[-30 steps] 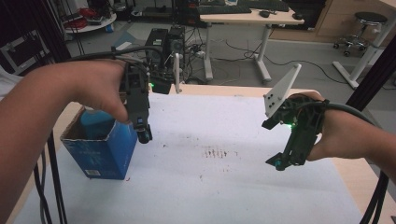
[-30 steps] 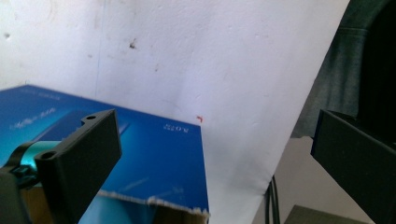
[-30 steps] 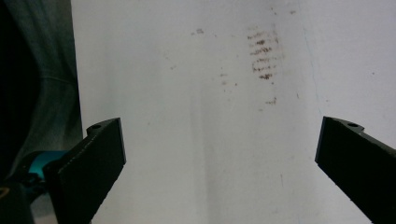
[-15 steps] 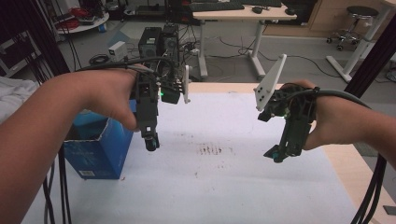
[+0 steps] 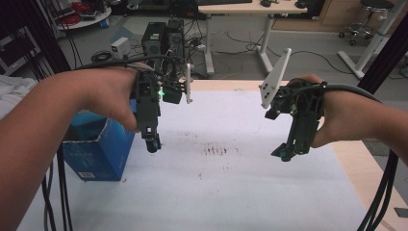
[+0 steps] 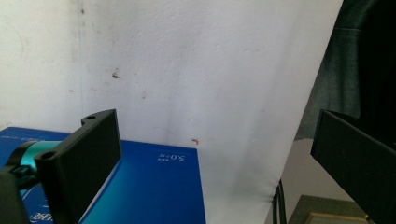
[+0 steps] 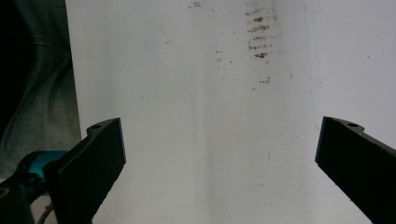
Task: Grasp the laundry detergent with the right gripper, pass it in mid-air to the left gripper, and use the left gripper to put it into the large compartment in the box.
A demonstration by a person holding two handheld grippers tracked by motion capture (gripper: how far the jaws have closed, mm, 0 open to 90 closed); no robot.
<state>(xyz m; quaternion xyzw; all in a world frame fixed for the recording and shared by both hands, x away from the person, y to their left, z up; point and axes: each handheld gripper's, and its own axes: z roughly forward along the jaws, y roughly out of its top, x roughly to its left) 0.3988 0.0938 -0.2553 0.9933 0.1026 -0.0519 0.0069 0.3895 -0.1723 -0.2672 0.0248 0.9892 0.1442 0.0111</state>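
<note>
Two hands hold grippers above a table covered by a white sheet (image 5: pixel 231 192). My left gripper (image 5: pixel 152 142) points down beside the right wall of an open blue cardboard box (image 5: pixel 98 149). In the left gripper view its jaws stand wide apart, left gripper (image 6: pixel 215 154) open with nothing between them, and the blue box (image 6: pixel 144 186) lies below at the lower left. My right gripper (image 5: pixel 284 154) hangs over the right part of the sheet. Its jaws are also wide apart, right gripper (image 7: pixel 219 158) open over bare sheet.
A patch of brown marks (image 5: pixel 219 150) stains the sheet between the grippers, and the brown marks (image 7: pixel 259 32) appear again in the right gripper view. Bare wooden tabletop (image 5: pixel 358 163) runs along the right edge. Cables (image 5: pixel 380 202) trail from both grippers. Desks and computer cases (image 5: pixel 163 38) stand beyond the far edge.
Both hands have drifted slightly: the left gripper a little right along the box, the right gripper a little up and left. Both stay open.
</note>
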